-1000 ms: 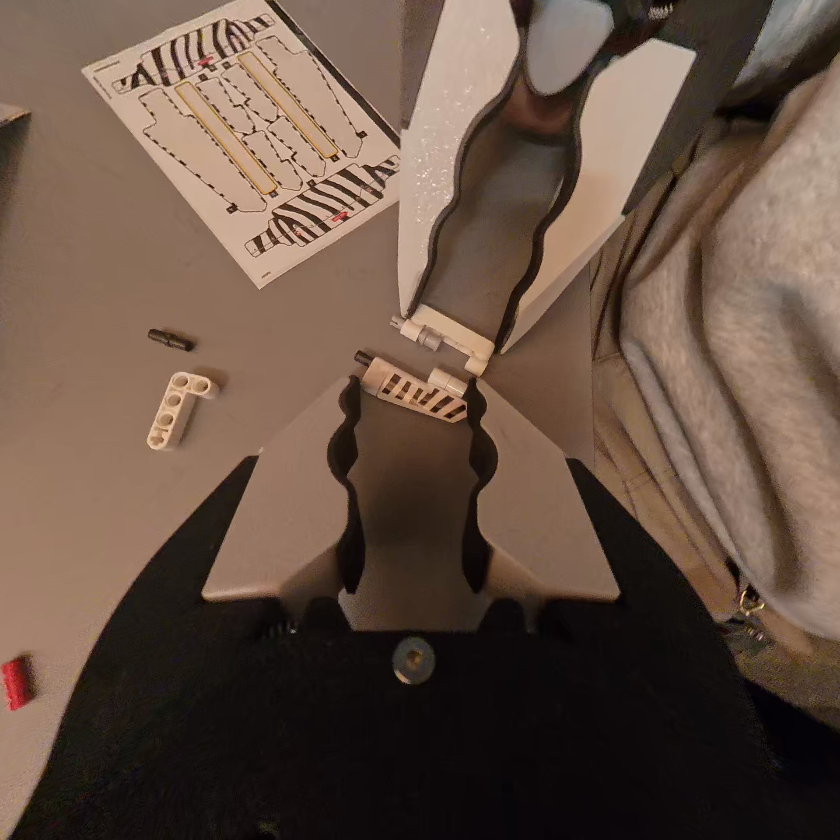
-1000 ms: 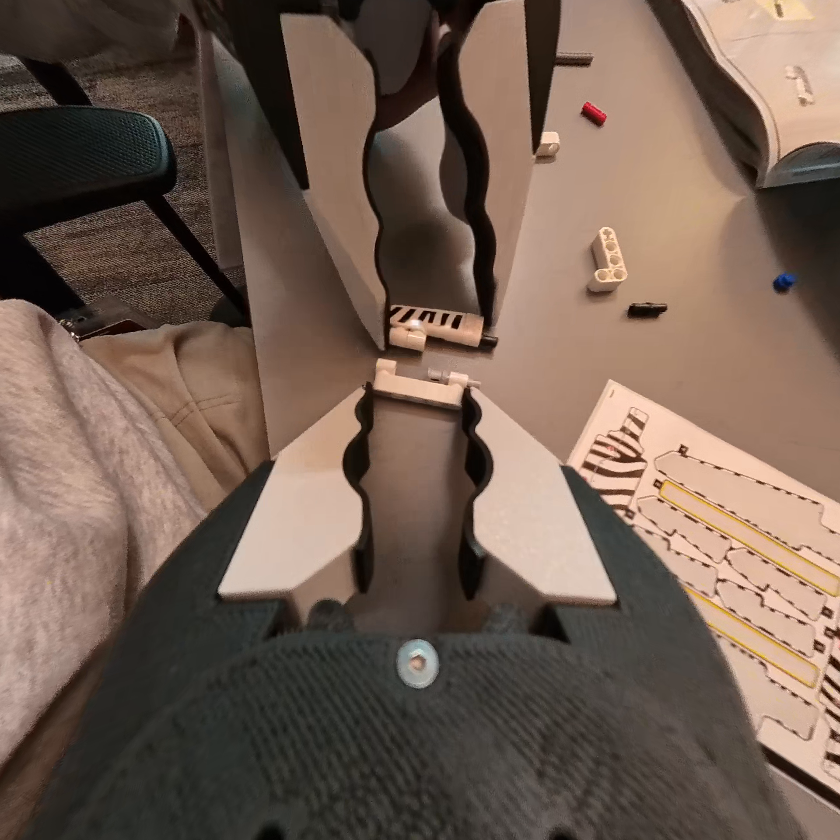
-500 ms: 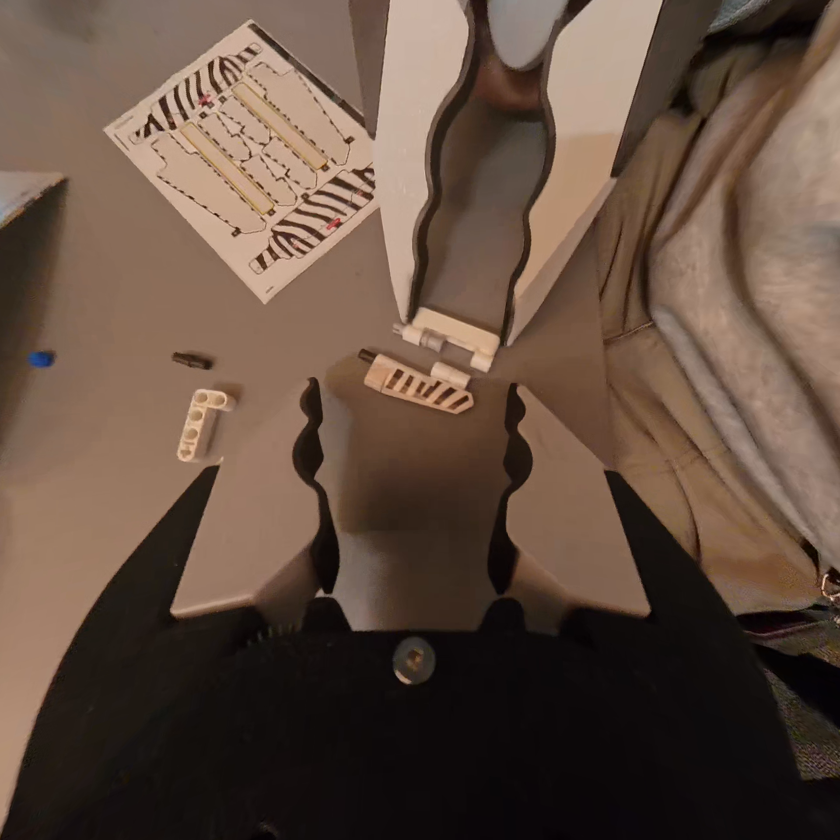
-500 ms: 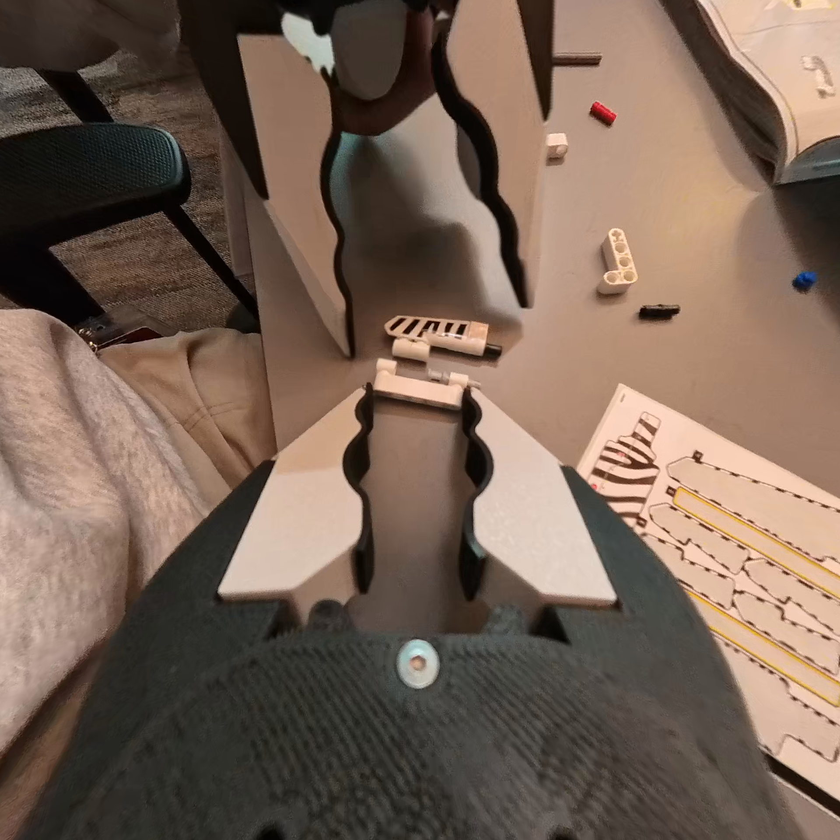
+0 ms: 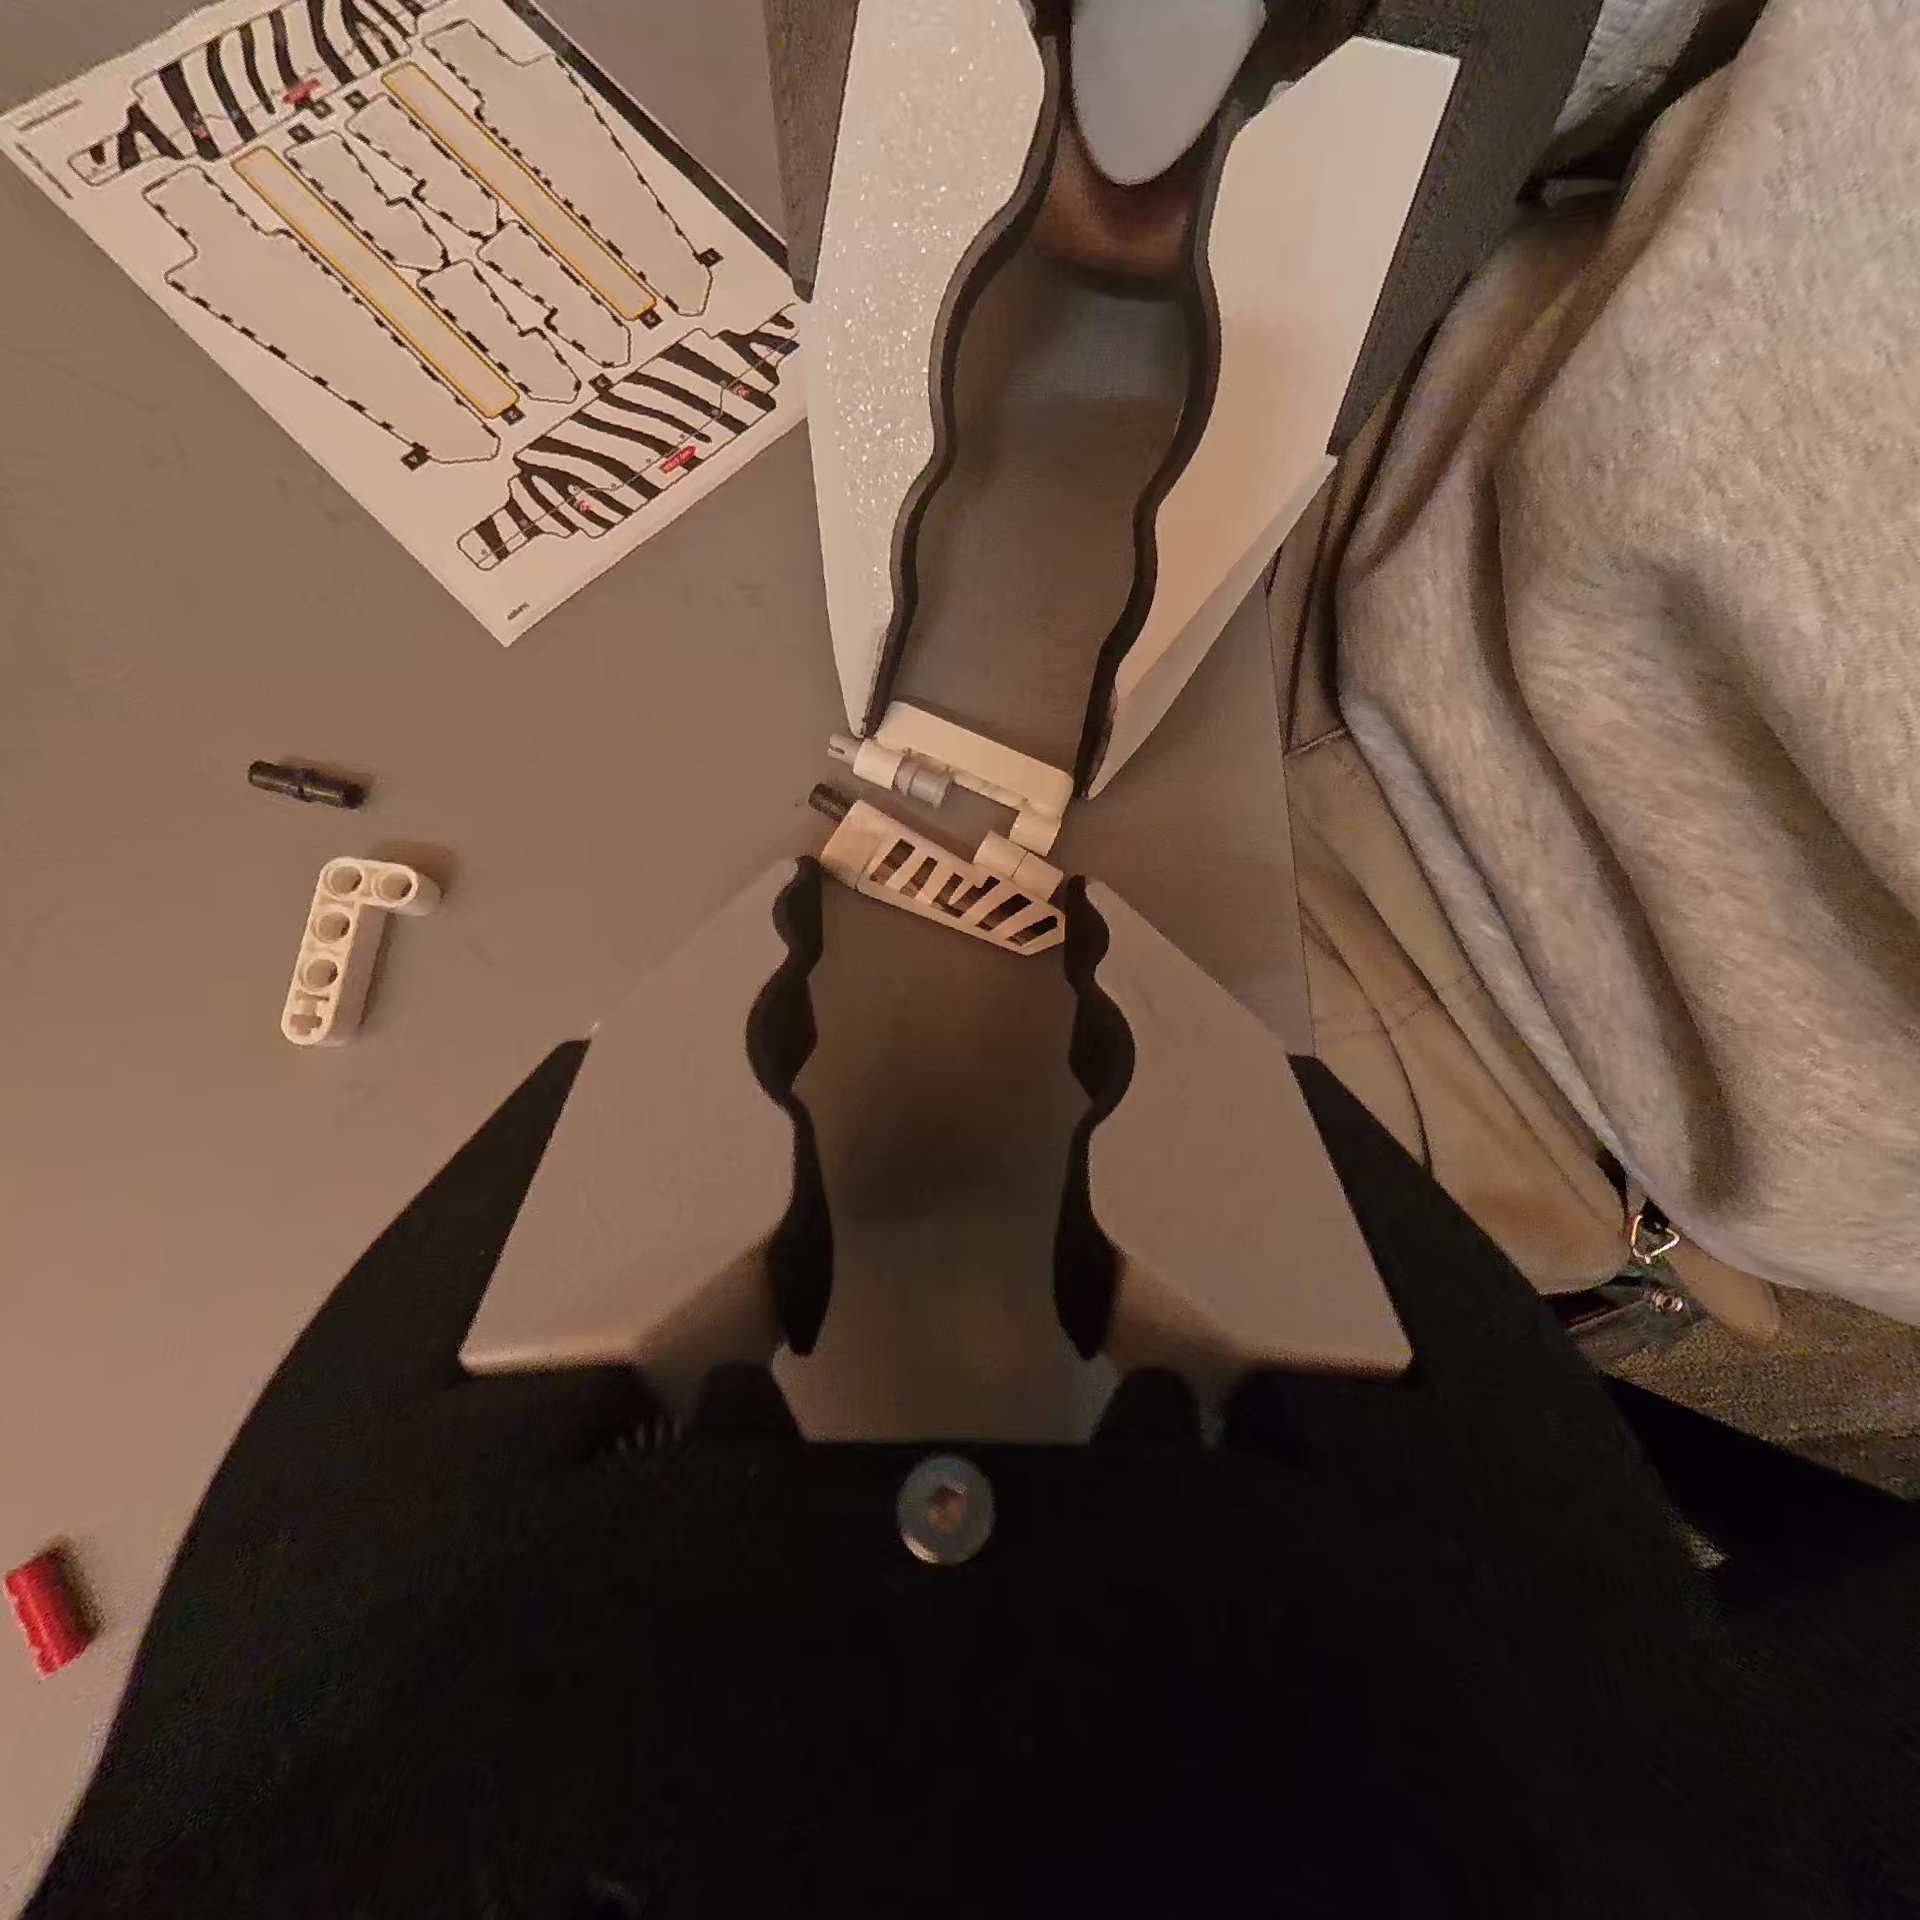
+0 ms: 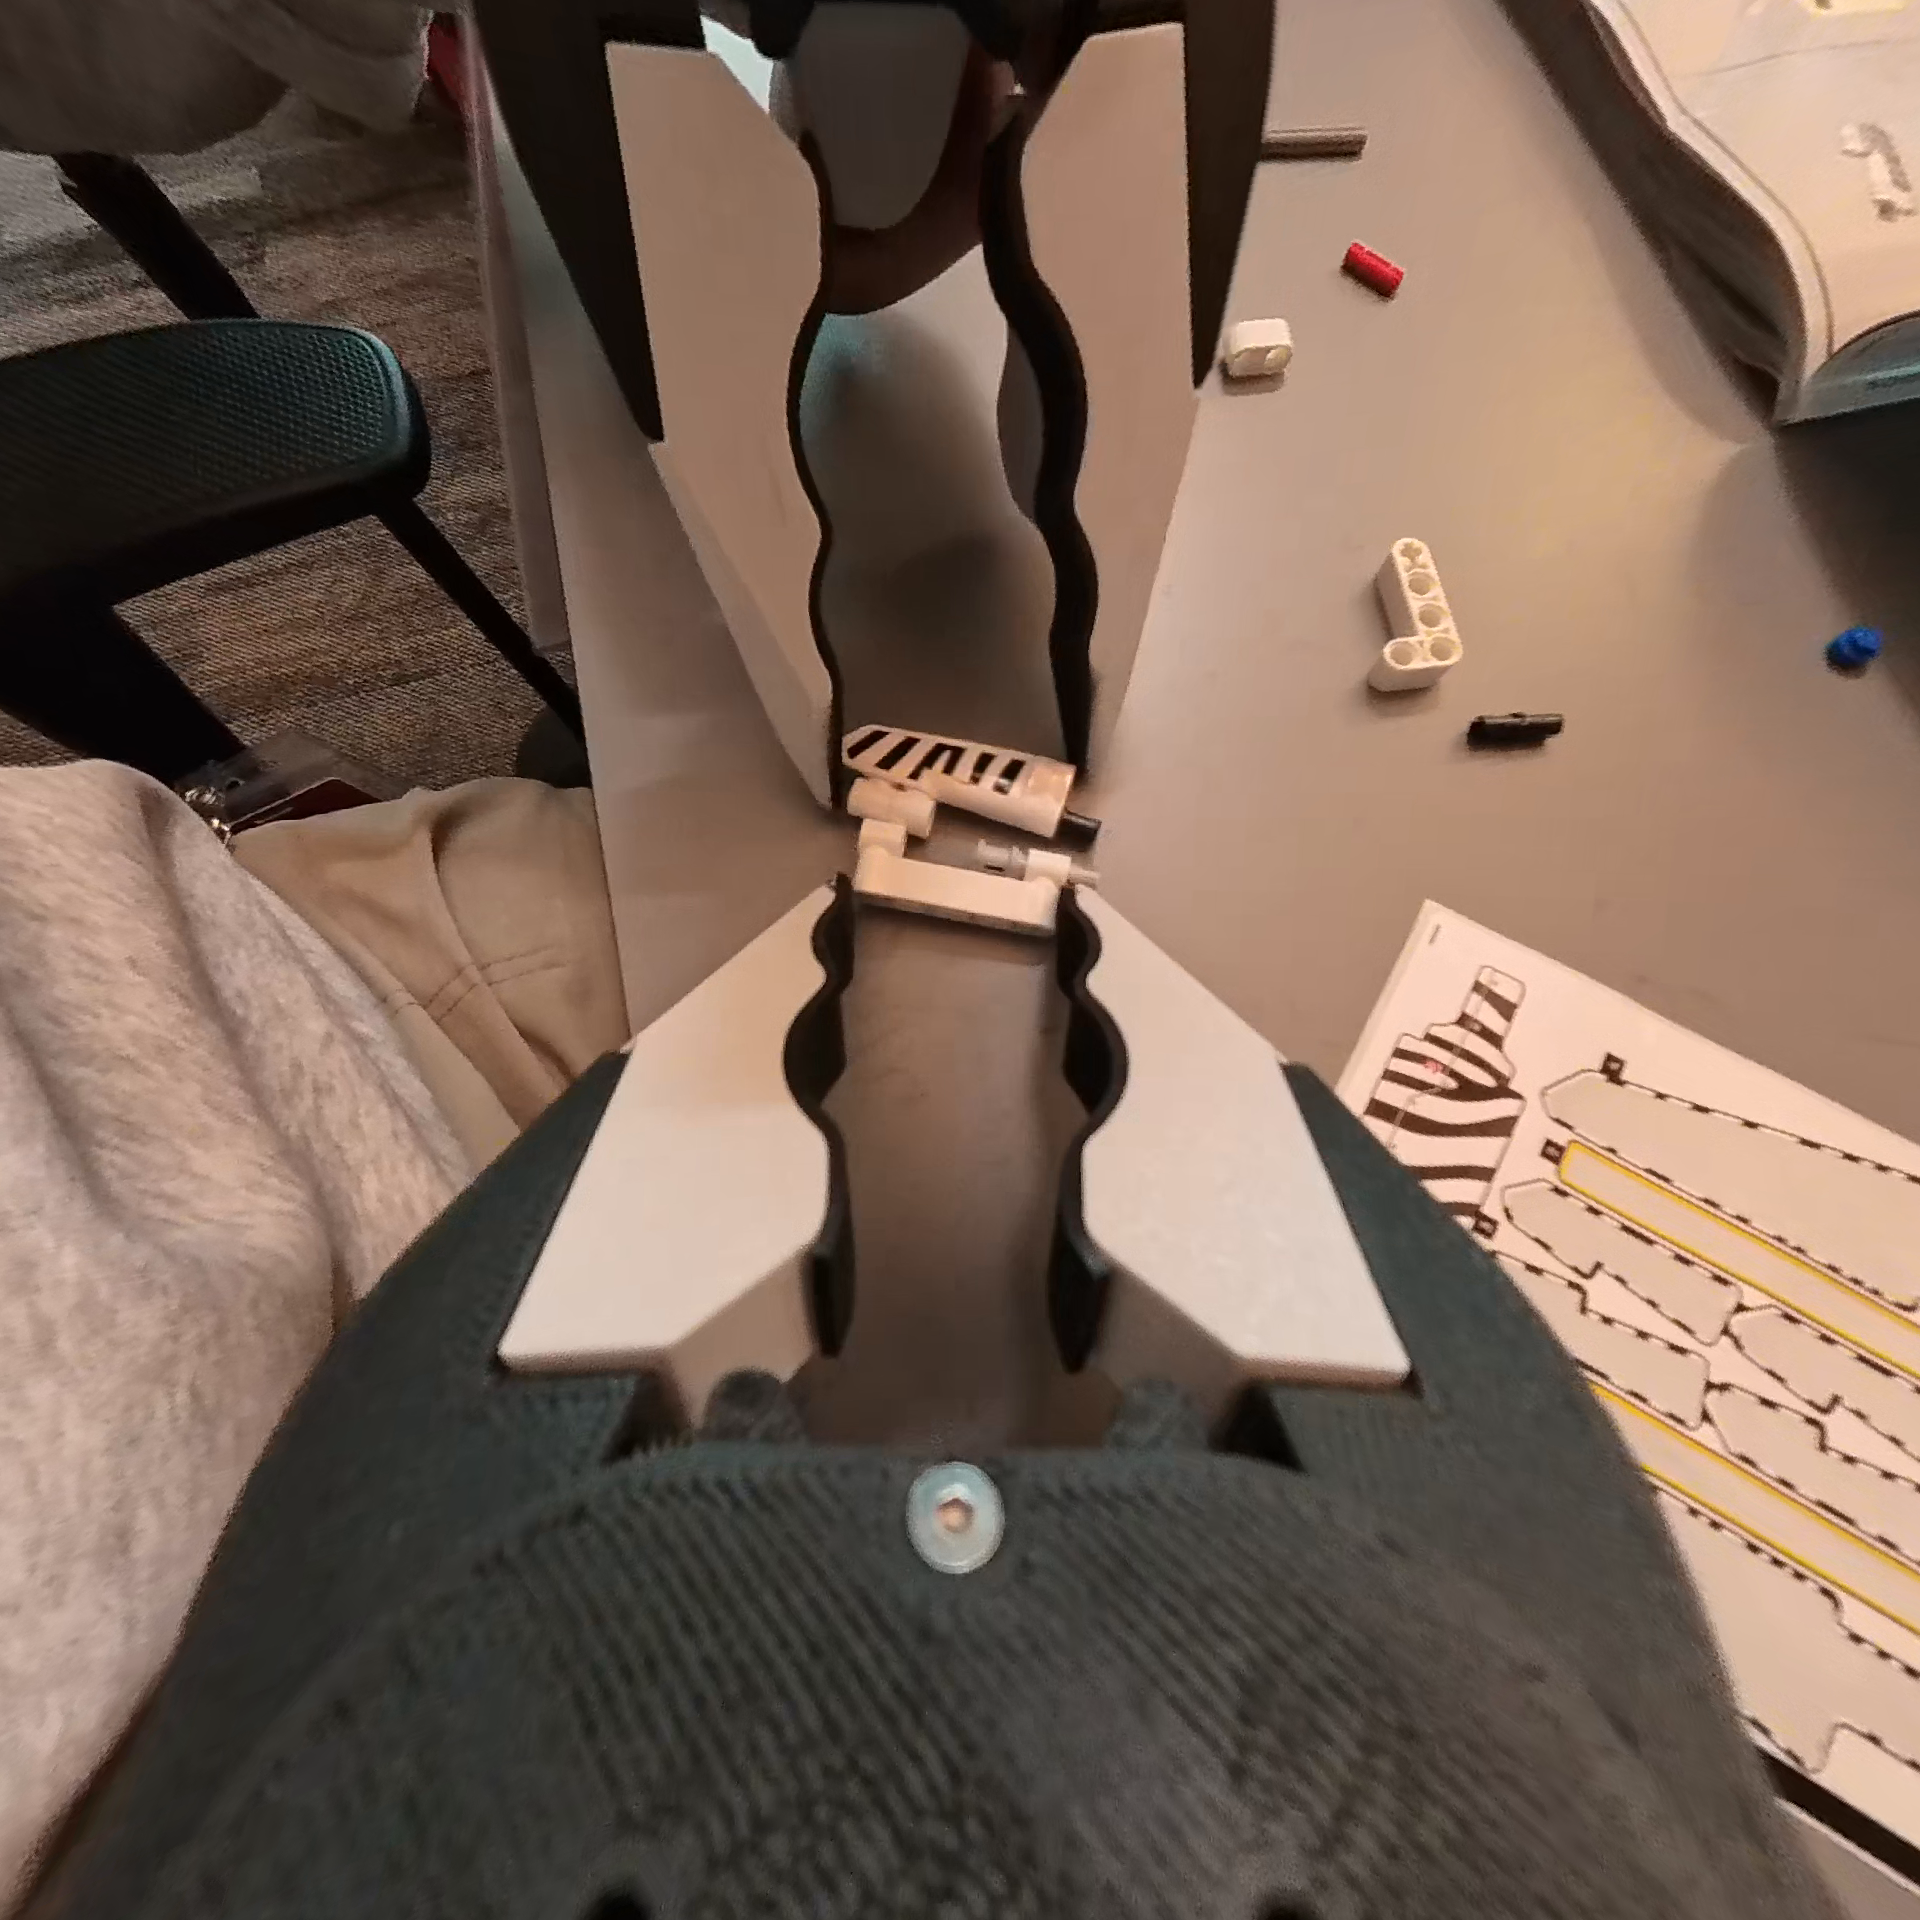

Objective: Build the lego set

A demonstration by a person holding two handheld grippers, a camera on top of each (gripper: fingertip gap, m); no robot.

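Note:
My left gripper [image 5: 935, 883] is shut on a white panel with black zebra stripes [image 5: 951, 899], low over the grey table [image 5: 623, 727]. My right gripper [image 6: 956, 909] faces it and is shut on a flat white piece with pins [image 6: 951, 883]. The two pieces meet tip to tip and touch at one end through a small white connector [image 5: 1023, 831]. A black pin [image 5: 826, 798] sticks out of the striped panel's other end. The right gripper [image 5: 977, 758] shows at the top of the left wrist view, and the left gripper [image 6: 956, 758] at the top of the right wrist view.
A sticker sheet [image 5: 416, 291] lies at the back left. On the table lie a white L-shaped beam [image 5: 348, 940], a loose black pin [image 5: 307, 784], a red piece [image 5: 42, 1605], a blue piece [image 6: 1852, 646] and a small white piece [image 6: 1257, 346]. An open booklet [image 6: 1714, 187] and a person's grey sleeve [image 5: 1662, 727] border the area. Only a small space, under 4 cm, lies between the two pairs of fingers.
One second ago my left gripper held the striped panel; half a second ago it was open with the panel on the table. Now it is shut on it again, touching the white piece.

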